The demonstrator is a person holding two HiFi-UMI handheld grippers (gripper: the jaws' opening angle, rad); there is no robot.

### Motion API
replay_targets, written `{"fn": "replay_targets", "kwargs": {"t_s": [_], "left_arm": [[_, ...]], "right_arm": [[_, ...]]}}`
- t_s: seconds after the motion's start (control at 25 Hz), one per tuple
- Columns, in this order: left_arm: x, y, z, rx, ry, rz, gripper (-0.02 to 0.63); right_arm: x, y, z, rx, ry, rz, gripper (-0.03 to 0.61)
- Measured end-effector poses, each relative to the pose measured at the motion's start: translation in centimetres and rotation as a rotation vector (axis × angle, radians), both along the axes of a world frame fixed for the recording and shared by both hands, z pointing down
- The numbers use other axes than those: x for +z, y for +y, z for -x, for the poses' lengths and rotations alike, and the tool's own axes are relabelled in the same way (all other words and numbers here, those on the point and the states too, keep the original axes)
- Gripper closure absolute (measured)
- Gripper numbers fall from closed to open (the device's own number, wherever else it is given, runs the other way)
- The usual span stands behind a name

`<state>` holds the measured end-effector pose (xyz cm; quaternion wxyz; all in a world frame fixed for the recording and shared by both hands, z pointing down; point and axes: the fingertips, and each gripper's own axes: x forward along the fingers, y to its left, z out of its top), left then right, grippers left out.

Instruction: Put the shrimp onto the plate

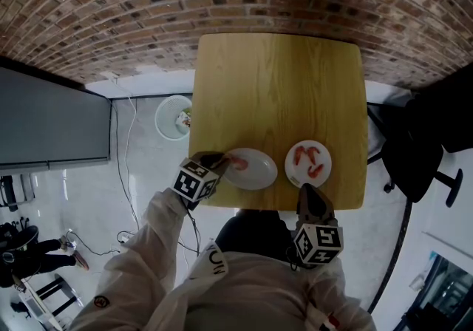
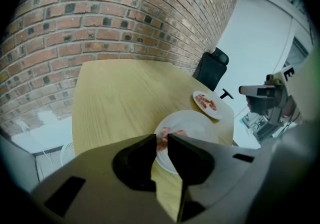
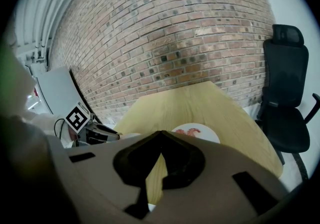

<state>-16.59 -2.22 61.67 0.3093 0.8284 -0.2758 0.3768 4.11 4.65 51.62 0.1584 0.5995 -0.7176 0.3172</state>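
The shrimp (image 1: 238,163) sat on the left side of the big white plate (image 1: 260,176), and your left gripper (image 2: 160,137) had its jaws drawn nearly together on the shrimp's end, a pinch as far as I could tell. The other shrimp (image 1: 310,161) lay on the small plate (image 1: 308,182) just to the right, with your right gripper (image 3: 160,134) pressed together, empty, near the table (image 1: 281,86) edge. My guess: you were mid-job, one shrimp gripped and not released, though which plate was the target I couldn't say.

There are two plates: the first plate (image 1: 260,174) under the jaws of the left gripper (image 1: 225,162), the second plate (image 1: 303,180) ahead of the right gripper (image 1: 306,189). One shrimp (image 1: 238,163) is between the left jaws, and about three shrimps (image 1: 315,170) lie on the second plate.
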Motion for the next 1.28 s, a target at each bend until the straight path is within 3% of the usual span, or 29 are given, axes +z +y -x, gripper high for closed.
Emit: {"fn": "replay_targets", "kwargs": {"t_s": [0.6,0.88,1.28], "left_arm": [[-1.1,0.9,0.3,-0.058,0.077,0.000,0.572],[-0.7,2.0,0.7,-0.107,0.149,0.042,0.572],[-2.7,3.0,1.4,-0.128,0.191,0.018,0.574]], "right_arm": [[-0.7,1.5,0.4,0.010,0.007,-0.008,0.555],[-1.2,2.3,1.0,0.015,0.010,-0.021,0.555],[-2.1,3.8,1.9,0.026,0.021,-0.050,0.555]]}}
